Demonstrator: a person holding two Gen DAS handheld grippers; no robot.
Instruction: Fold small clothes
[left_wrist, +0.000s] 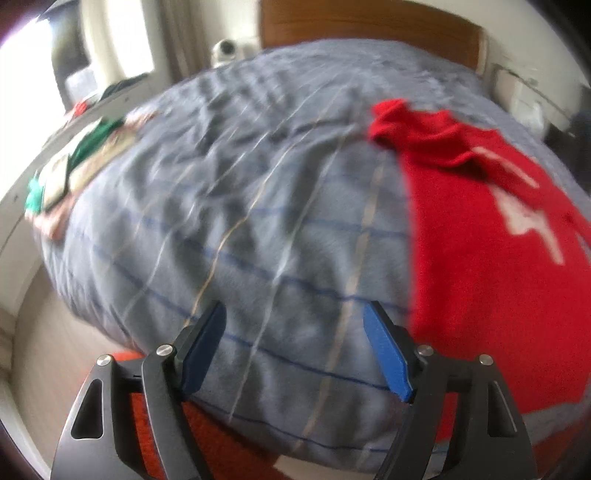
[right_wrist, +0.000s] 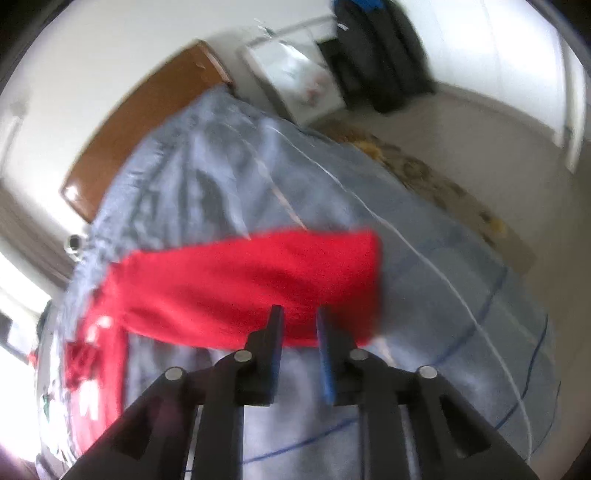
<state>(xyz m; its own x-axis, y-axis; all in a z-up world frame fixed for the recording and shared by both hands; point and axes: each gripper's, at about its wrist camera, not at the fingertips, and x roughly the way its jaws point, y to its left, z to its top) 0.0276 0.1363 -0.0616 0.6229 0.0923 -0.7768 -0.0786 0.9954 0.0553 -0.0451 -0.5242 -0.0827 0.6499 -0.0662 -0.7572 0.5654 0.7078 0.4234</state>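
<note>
A red shirt with white print (left_wrist: 491, 266) lies on the grey checked bed cover (left_wrist: 229, 229), at the right in the left wrist view, its upper part bunched. My left gripper (left_wrist: 295, 328) is open and empty above the cover, just left of the shirt's edge. In the right wrist view the red shirt (right_wrist: 236, 291) stretches across the middle of the cover (right_wrist: 424, 295). My right gripper (right_wrist: 297, 325) has its jaws partly apart at the shirt's near edge, with red cloth showing between the fingertips. Blur hides whether it touches the cloth.
A pile of green and patterned clothes (left_wrist: 74, 158) lies at the bed's far left edge. A wooden headboard (left_wrist: 369, 26) stands at the back. An orange rug (left_wrist: 207, 435) lies below the bed's near edge. A patterned rug (right_wrist: 424, 177) and a dark bag (right_wrist: 380, 51) are on the floor at the right.
</note>
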